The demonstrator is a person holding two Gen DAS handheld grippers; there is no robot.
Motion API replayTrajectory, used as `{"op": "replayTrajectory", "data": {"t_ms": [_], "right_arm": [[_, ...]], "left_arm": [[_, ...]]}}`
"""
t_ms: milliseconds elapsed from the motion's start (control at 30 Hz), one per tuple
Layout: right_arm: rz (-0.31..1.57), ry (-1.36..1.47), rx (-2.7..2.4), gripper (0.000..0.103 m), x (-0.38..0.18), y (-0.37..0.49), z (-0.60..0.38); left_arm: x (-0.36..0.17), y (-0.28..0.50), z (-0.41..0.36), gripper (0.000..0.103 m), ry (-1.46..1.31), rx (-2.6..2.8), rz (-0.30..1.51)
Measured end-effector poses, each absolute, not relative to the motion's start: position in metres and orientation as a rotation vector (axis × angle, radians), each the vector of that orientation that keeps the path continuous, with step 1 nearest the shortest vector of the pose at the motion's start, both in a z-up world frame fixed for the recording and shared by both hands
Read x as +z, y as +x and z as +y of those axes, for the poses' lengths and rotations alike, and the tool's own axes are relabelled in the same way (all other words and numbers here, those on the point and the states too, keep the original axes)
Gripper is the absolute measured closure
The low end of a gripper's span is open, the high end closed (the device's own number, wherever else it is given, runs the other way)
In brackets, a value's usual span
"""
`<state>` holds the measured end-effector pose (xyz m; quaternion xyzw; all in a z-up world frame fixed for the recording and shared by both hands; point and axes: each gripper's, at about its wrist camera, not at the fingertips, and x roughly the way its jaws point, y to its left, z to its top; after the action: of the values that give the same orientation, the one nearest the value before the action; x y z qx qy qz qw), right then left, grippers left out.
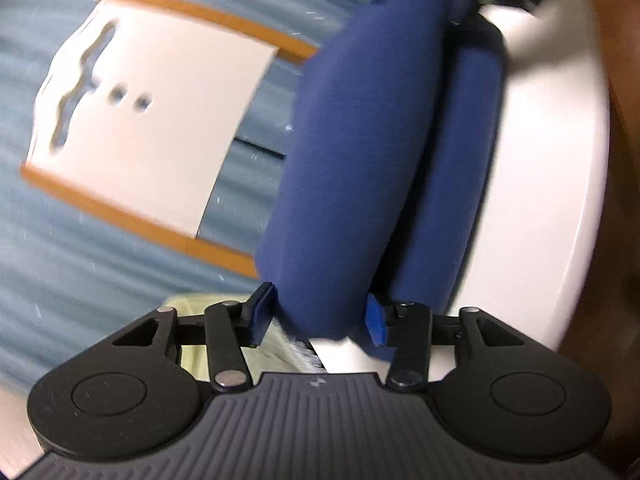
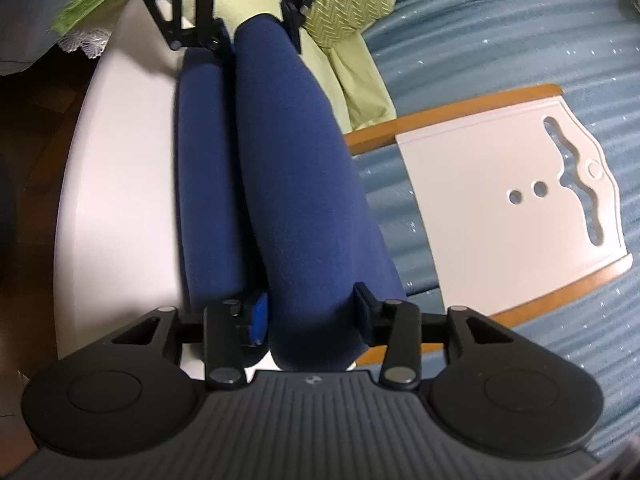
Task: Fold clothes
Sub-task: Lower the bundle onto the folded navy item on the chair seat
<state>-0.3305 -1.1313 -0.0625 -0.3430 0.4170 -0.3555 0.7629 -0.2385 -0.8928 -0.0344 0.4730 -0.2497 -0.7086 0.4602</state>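
Note:
A dark blue garment lies folded on the white round table (image 1: 556, 168). Its upper fold (image 1: 360, 160) bulges up as a thick roll over a lower layer (image 1: 464, 184) that rests on the table. My left gripper (image 1: 320, 318) is shut on the near end of that upper fold, which fills the gap between the pads. In the right wrist view my right gripper (image 2: 312, 314) is shut on the opposite end of the same fold (image 2: 288, 168). The left gripper (image 2: 256, 28) shows at the top of that view, clamped on the far end.
A white chair back with orange wooden rails (image 2: 500, 208) (image 1: 152, 120) stands beside the table over a blue-grey ribbed carpet (image 2: 520, 40). A light green patterned cloth (image 2: 352, 8) hangs near the left gripper. A lace-edged item (image 2: 80, 46) lies at the table's far rim.

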Motion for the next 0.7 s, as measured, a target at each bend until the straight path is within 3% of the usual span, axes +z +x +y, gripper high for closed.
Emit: {"op": "replayTrajectory", "data": {"t_ms": [200, 367, 533, 700], "right_arm": [[0.801, -0.595, -0.792, 0.058, -0.044, -0.357, -1.097], [0.597, -0.383, -0.855, 0.058, -0.018, -0.360, -1.097], [0.516, -0.194, -0.947, 0.058, -0.011, -0.356, -1.137], [0.569, -0.144, -0.887, 0.059, -0.049, -0.349, -1.155]], "left_arm": [[0.017, -0.206, -0.877, 0.049, 0.865, -1.833, -0.302], [0.052, -0.219, -0.897, 0.049, 0.753, -1.862, -0.257], [0.030, -0.233, -0.930, 0.049, 0.855, -1.853, -0.255], [0.000, -0.231, -0.929, 0.049, 0.868, -1.834, -0.233]]}}
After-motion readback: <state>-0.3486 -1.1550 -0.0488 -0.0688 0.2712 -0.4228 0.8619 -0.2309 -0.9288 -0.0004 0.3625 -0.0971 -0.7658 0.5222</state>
